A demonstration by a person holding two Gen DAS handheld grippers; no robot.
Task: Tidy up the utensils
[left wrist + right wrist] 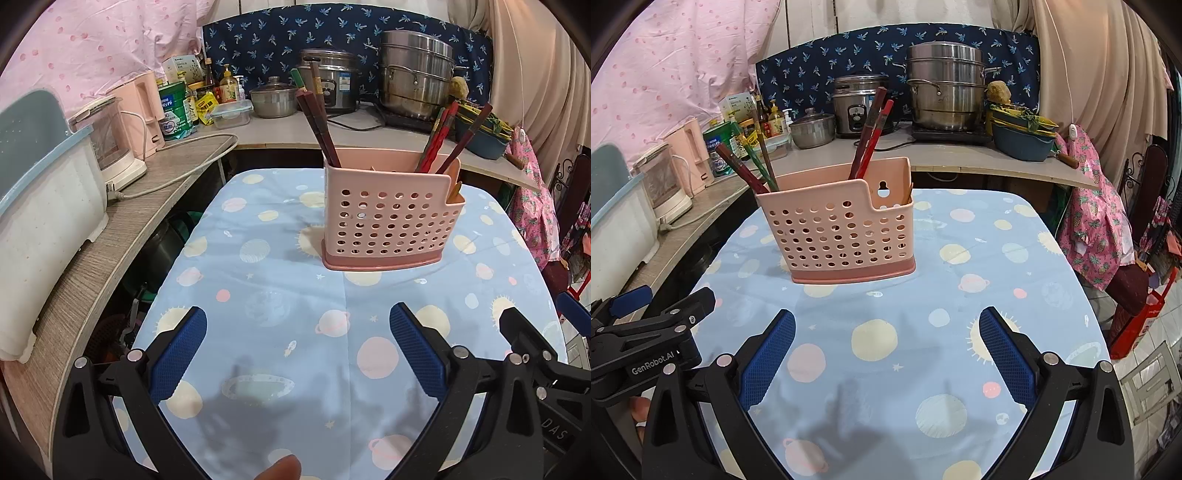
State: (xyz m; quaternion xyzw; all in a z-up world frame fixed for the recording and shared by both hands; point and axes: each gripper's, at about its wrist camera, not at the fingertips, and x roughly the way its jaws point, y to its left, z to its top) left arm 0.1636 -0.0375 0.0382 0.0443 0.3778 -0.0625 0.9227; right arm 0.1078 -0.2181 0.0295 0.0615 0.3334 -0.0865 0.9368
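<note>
- the pink utensil holder (391,218) stands upright on the table, at 12 o'clock from the left gripper (297,347) and around 11 o'clock from the right gripper (886,347), well apart from both.
- it is matte pink plastic, boxy with rounded corners, its front wall pierced by rows of round holes, seated in a darker pink base tray; the front wall steps down to a lower notch at one end, and a keyhole slot shows in the back wall there.
- dark red and brown chopsticks (319,122) lean out of its left end, with one green-handled piece among them.
- more red chopsticks (871,136) lean from its right part; a pale wooden utensil (455,181) sits in the low notch.
- both grippers are released, jaws spread wide and holding nothing; their blue pads (768,354) have a fine grid texture on black plastic frames.
- the tablecloth (280,236) is smooth light blue fabric printed with planets and suns.
- steel pots (945,85) stand on the counter at 12 o'clock.
</note>
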